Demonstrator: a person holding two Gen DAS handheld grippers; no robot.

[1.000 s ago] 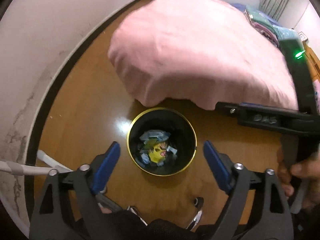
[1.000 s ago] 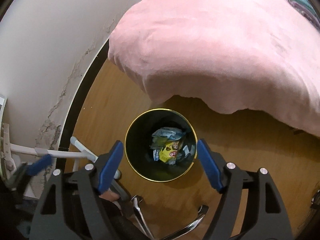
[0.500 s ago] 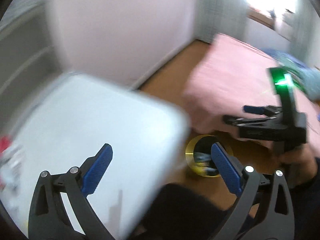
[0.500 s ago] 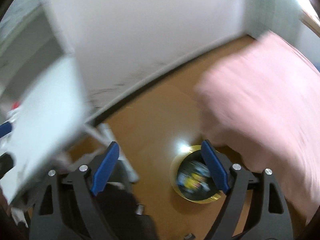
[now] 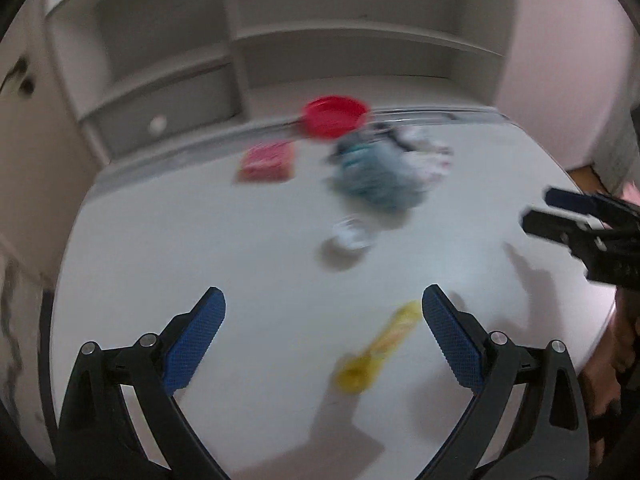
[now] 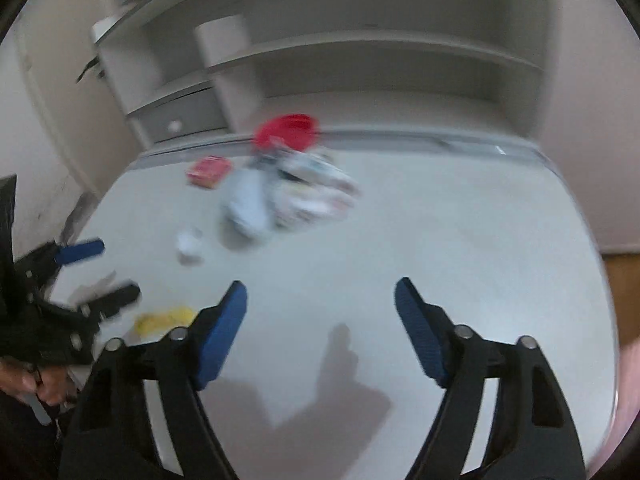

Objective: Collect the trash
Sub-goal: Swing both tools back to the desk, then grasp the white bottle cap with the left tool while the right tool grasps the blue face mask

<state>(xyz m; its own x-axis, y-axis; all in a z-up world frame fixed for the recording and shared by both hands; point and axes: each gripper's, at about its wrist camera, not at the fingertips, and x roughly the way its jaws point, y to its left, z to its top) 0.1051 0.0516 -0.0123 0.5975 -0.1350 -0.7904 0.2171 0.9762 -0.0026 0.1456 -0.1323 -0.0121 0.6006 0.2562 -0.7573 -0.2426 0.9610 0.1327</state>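
Note:
Blurred trash lies on a white table (image 5: 200,248). A yellow wrapper (image 5: 376,352) sits just ahead of my left gripper (image 5: 320,300), close to its right finger; the jaws stand wide open with nothing between them. Farther off are a small white crumpled scrap (image 5: 348,236) and a pile of blue-grey and white wrappers (image 5: 376,176). My right gripper (image 6: 320,292) hovers over bare tabletop, its jaws closing on nothing. From the right wrist the yellow wrapper (image 6: 160,320) is at the lower left, beside the left gripper (image 6: 108,274), and the scrap (image 6: 190,246) and pile (image 6: 288,196) are farther back.
A red bowl (image 5: 334,114) and a flat red packet (image 5: 266,162) lie near the table's far edge. White shelving with a drawer (image 5: 168,92) stands behind the table. Wooden floor (image 6: 624,280) shows past the table's right edge. A hand (image 6: 36,384) holds the left gripper.
Both grippers swung up and away from the black bin on the floor by the pink bed. They now look down on the white table with the trash.

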